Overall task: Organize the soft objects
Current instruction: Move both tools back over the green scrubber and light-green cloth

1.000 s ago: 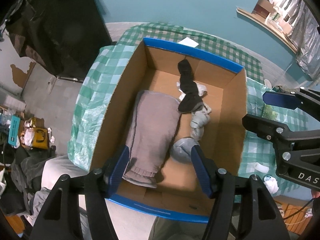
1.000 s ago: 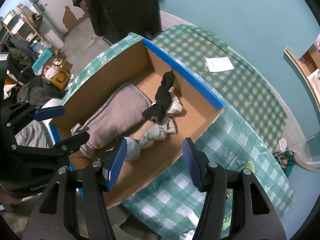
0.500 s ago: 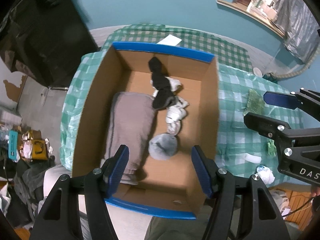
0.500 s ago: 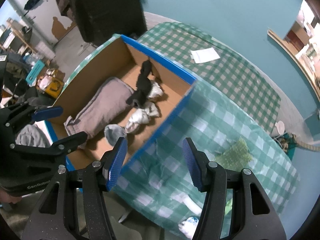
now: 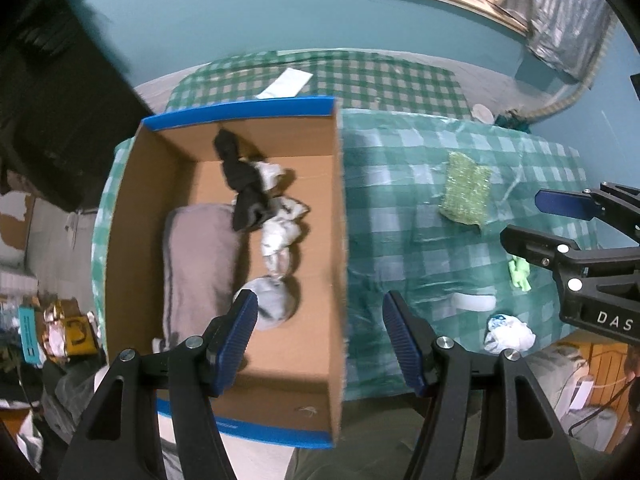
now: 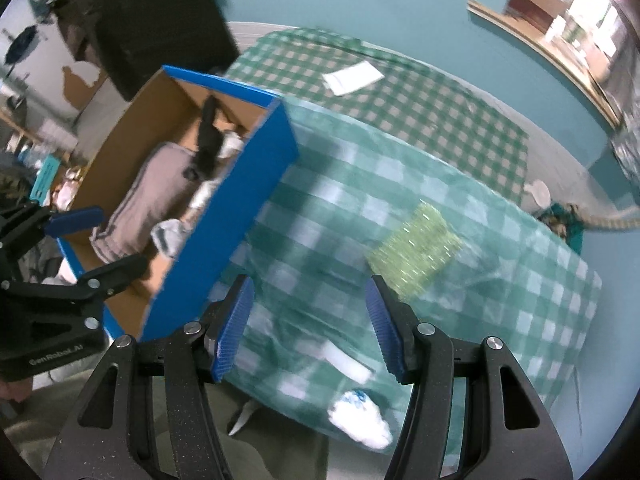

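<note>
Matt cardboard box (image 5: 224, 184) — glossy tablecloth (image 5: 400, 200)

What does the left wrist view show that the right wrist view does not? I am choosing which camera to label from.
Only the left wrist view shows the whole box floor, with the grey sock ball in full, and a small bright green item on the cloth. Only the right wrist view shows the box's blue outer wall. Both show the cardboard box, the folded grey towel, the black sock, the green scrubber, the white paper, the white crumpled item, and both grippers, left and right, open and empty.
</note>
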Demonstrator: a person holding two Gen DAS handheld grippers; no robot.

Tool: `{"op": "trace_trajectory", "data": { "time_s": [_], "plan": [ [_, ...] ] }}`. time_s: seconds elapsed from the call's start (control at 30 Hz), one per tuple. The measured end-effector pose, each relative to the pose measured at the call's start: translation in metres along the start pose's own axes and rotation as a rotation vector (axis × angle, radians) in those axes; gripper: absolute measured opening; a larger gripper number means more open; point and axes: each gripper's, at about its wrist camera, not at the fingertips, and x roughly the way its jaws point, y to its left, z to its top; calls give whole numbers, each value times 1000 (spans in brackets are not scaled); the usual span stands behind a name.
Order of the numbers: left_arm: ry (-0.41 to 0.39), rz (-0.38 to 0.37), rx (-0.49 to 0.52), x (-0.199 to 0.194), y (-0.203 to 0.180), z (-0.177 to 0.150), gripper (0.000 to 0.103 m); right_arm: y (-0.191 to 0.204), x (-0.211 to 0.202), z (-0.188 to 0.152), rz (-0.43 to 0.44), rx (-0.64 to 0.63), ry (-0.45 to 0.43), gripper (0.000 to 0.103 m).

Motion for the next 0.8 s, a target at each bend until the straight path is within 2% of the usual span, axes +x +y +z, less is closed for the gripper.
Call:
{"op": "trace_trajectory", "data": {
  "time_s": [0.5, 0.63, 0.8],
  "plan": [
    [4, -14, 175, 17, -68, 18, 66, -86, -4, -51, -73, 176, 28, 58],
    [4, -8, 218, 23, -84, 20, 71, -107, 0, -64, -80, 229, 37, 58],
    [21, -3, 265, 34, -100, 21, 71, -124, 5, -78, -92, 271, 47, 58]
  ]
}}
